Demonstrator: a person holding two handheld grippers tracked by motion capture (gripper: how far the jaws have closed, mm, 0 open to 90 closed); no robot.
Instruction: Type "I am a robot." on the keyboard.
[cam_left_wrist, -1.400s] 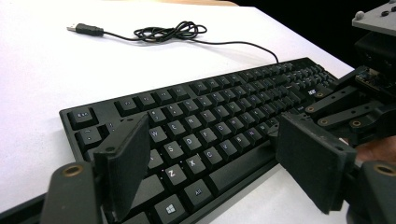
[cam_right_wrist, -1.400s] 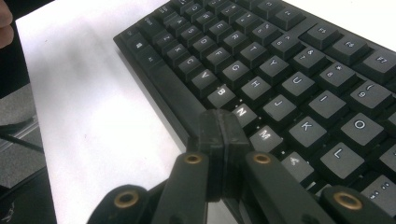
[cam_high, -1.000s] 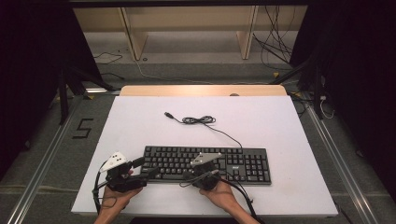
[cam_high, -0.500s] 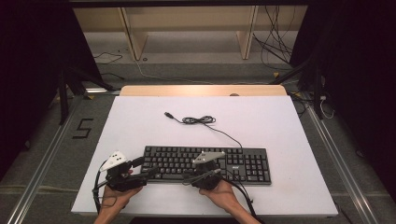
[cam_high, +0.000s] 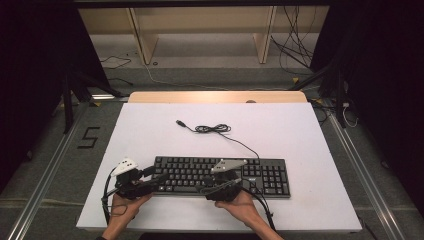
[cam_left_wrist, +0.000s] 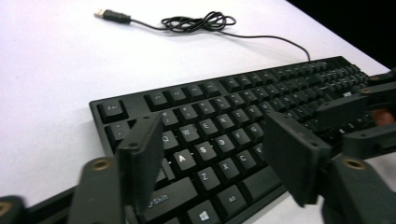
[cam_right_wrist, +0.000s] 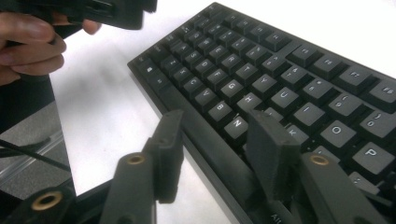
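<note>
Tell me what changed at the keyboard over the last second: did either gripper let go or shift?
The right gripper has just been opening at the keyboard's near edge; its fingers now stand apart astride that edge. The left gripper has just been closing somewhat, open over the left-end keys. Both hands, the keyboard and its cable stayed where they were.

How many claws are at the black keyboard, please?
2: the left claw at the black plastic keyboard's left front corner, the right claw at its front edge near the middle.
</note>
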